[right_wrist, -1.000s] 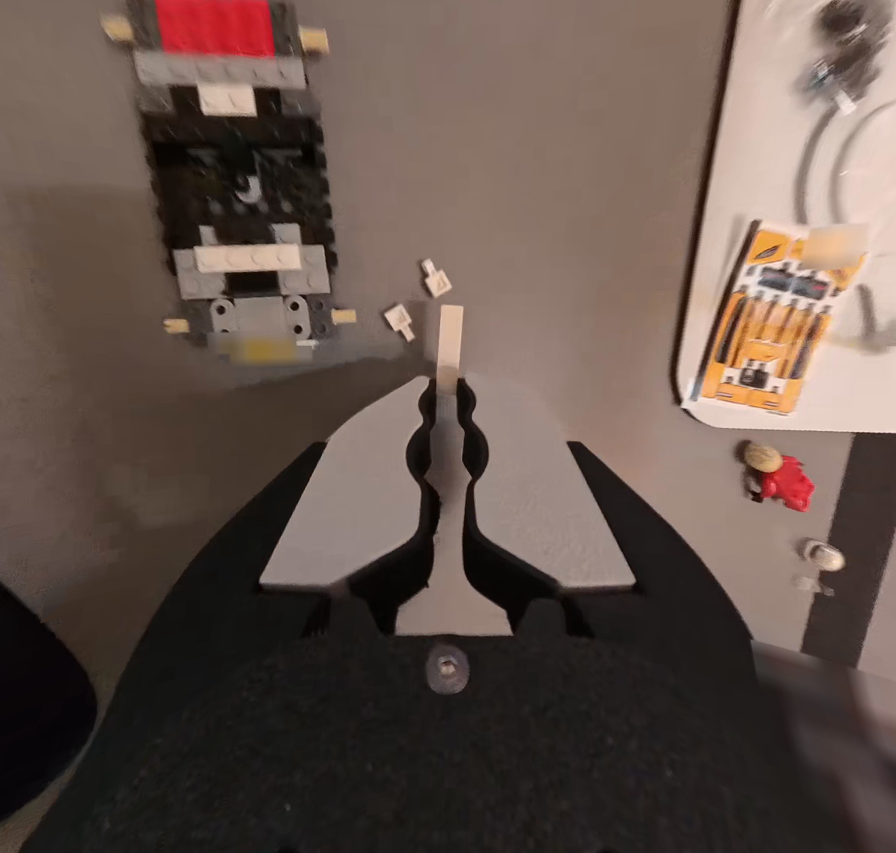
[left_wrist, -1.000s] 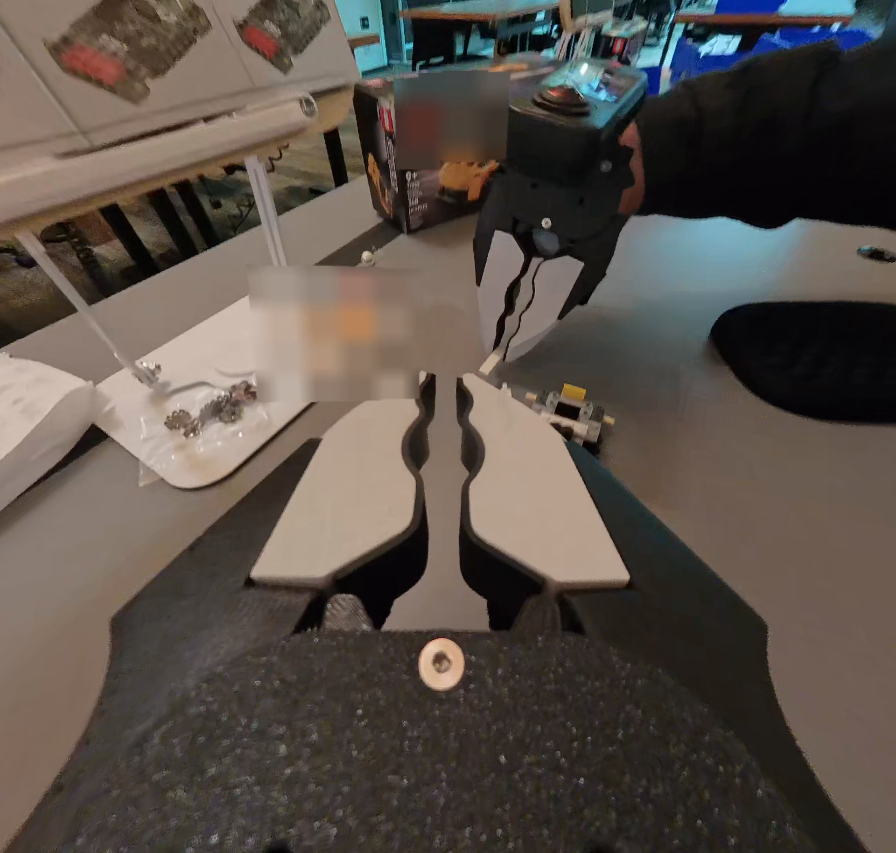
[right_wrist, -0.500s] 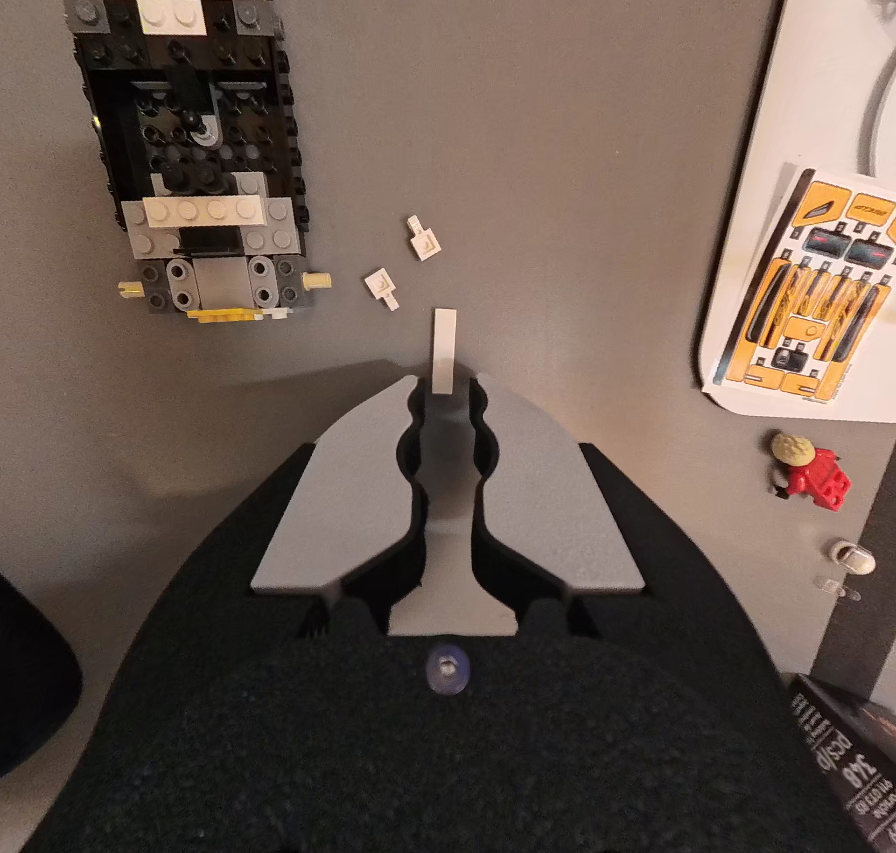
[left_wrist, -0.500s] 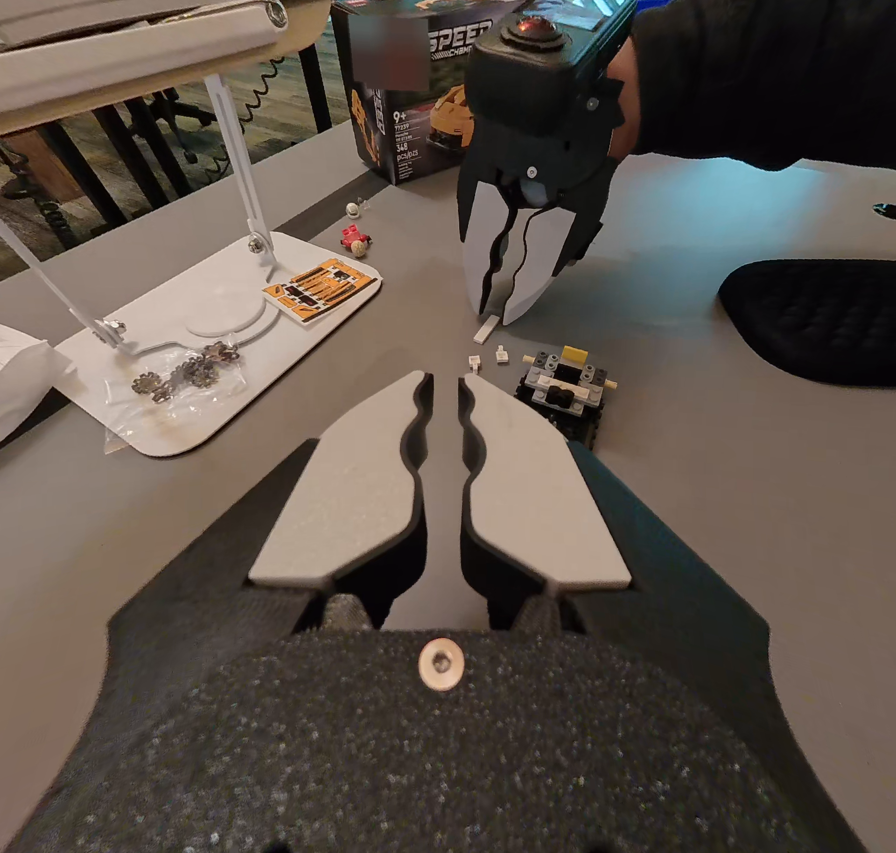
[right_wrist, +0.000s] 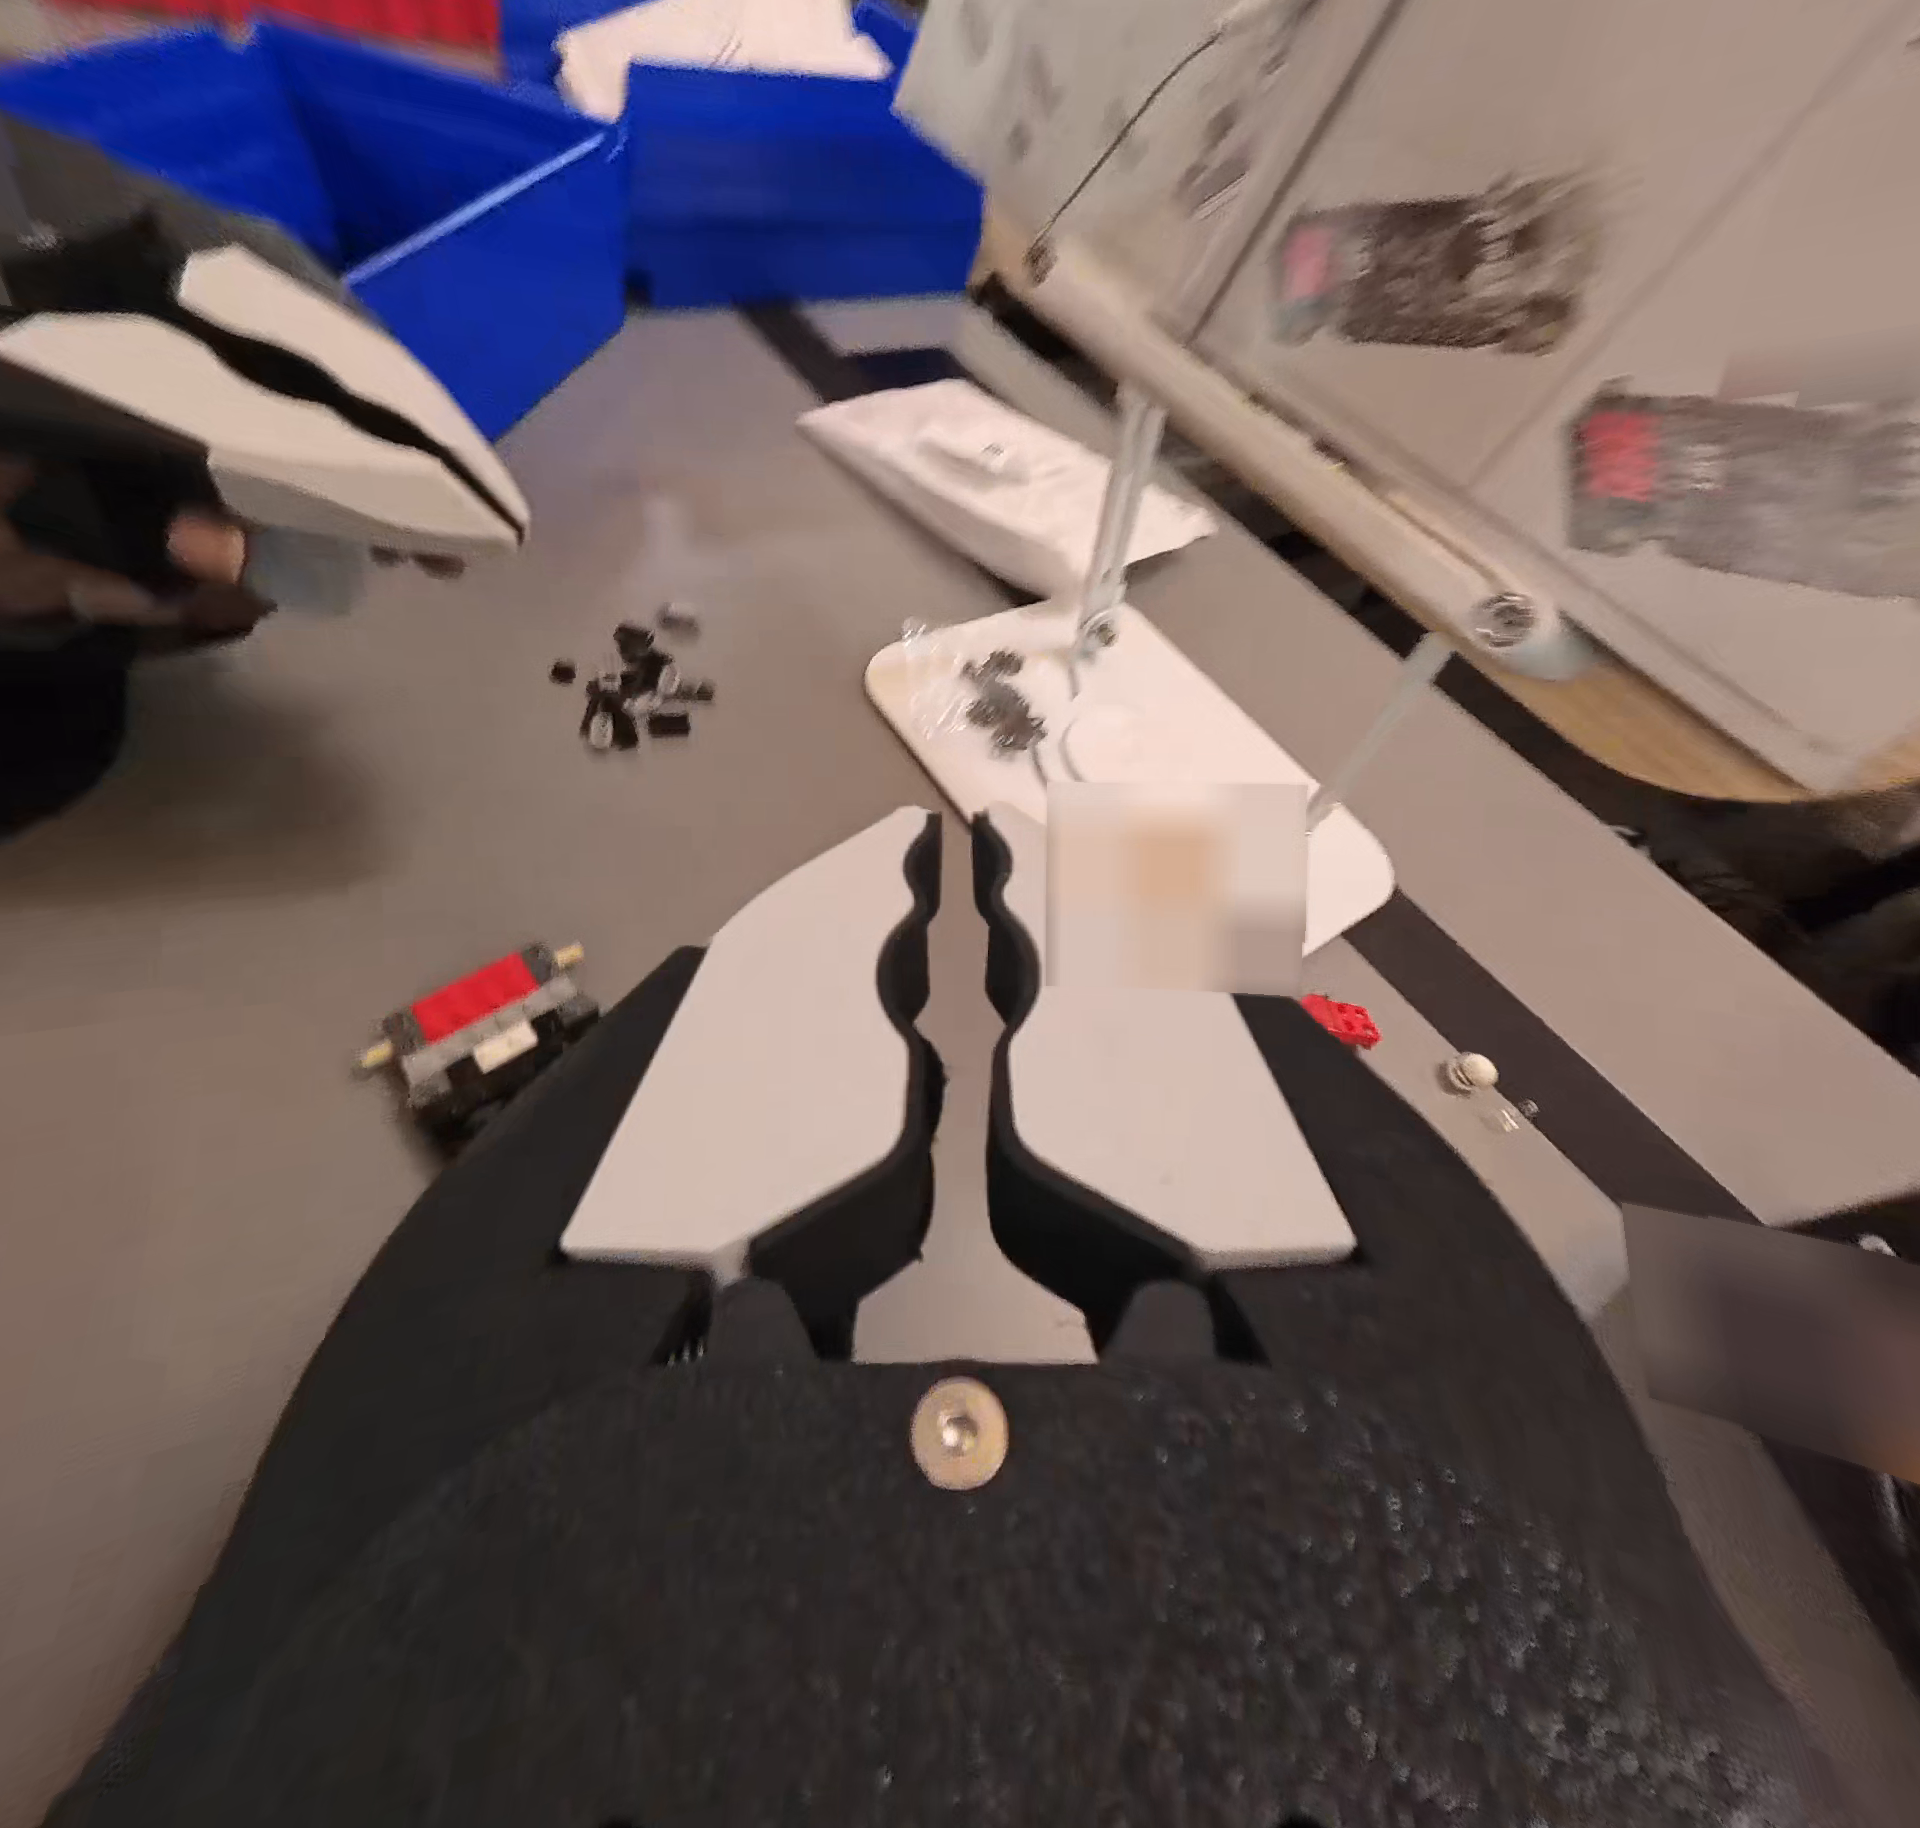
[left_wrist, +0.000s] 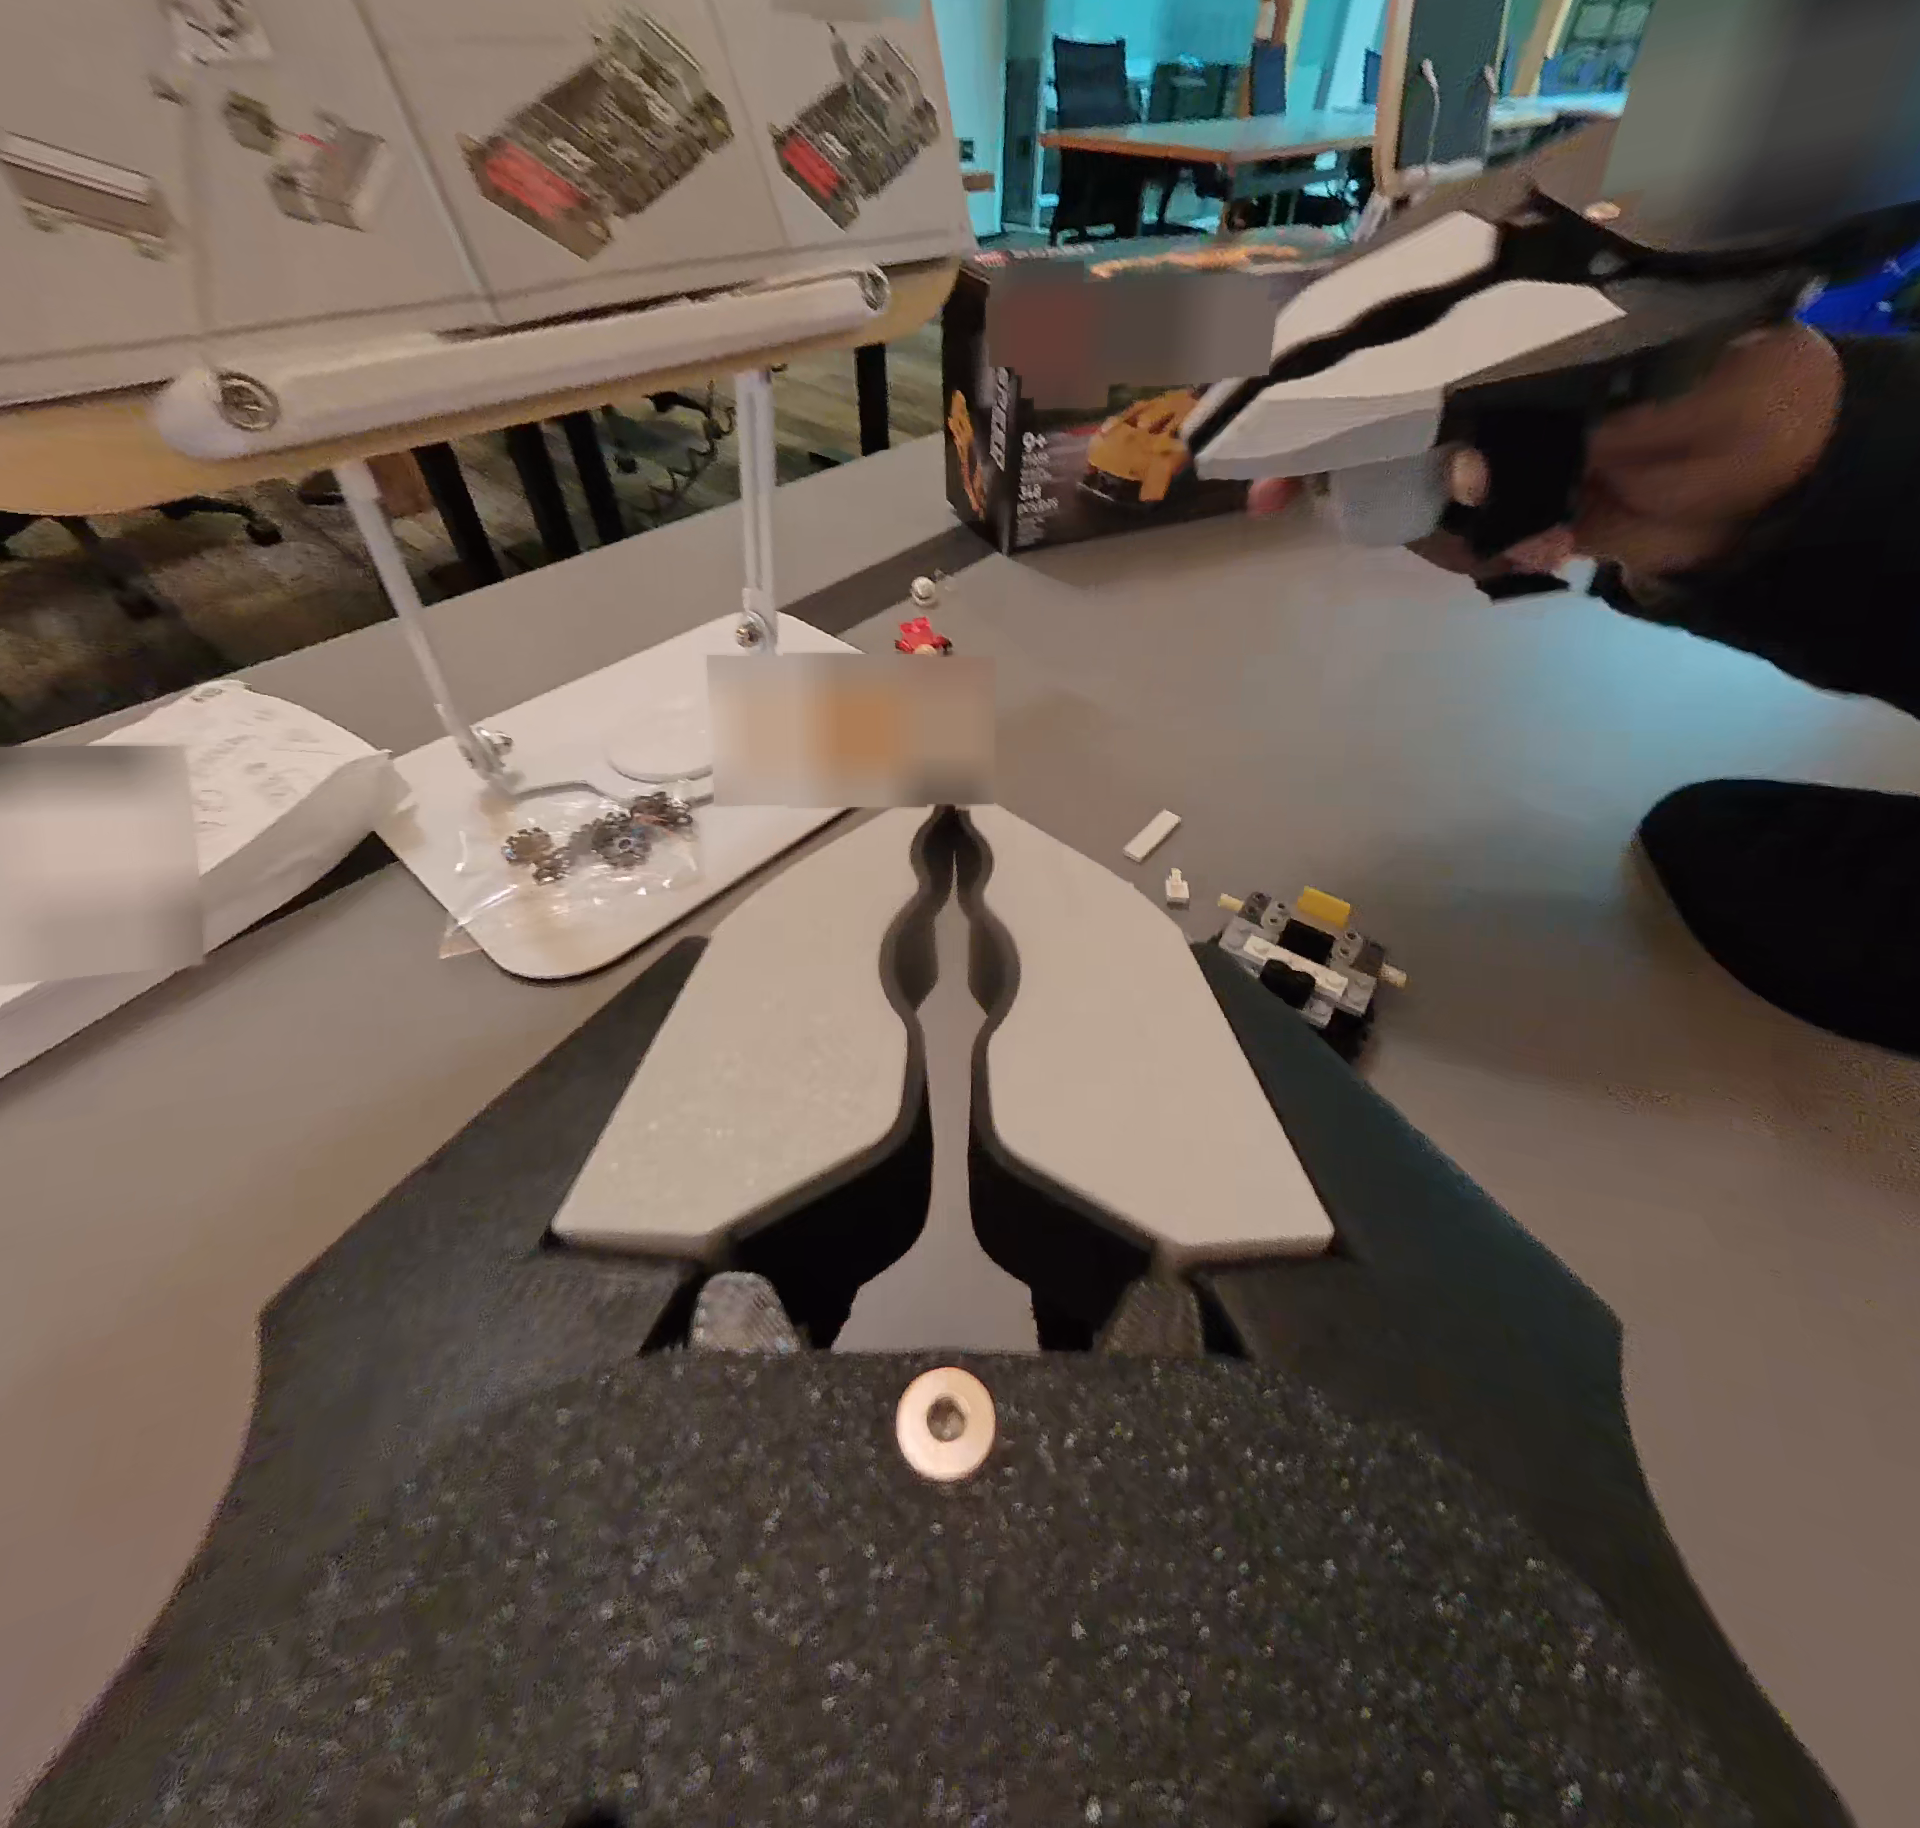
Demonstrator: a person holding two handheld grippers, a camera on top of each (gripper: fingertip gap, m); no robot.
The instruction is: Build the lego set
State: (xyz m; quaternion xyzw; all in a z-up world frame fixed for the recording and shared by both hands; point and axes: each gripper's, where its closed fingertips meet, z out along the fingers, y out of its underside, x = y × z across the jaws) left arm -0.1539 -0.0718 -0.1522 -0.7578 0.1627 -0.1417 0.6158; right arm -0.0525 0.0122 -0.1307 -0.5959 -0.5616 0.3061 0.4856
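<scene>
On grey table, half-built black-grey lego car, red plate atop

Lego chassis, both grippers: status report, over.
Left gripper shut, empty. Right gripper slightly open, empty. Lego chassis on table, untouched. Nothing in the way.

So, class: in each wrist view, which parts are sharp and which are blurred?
Left wrist view: the grey-padded left gripper and partly built black lego car are sharp; the instruction pages and right gripper smear. Right wrist view: nearly everything blurs, worst on the pages.
</scene>
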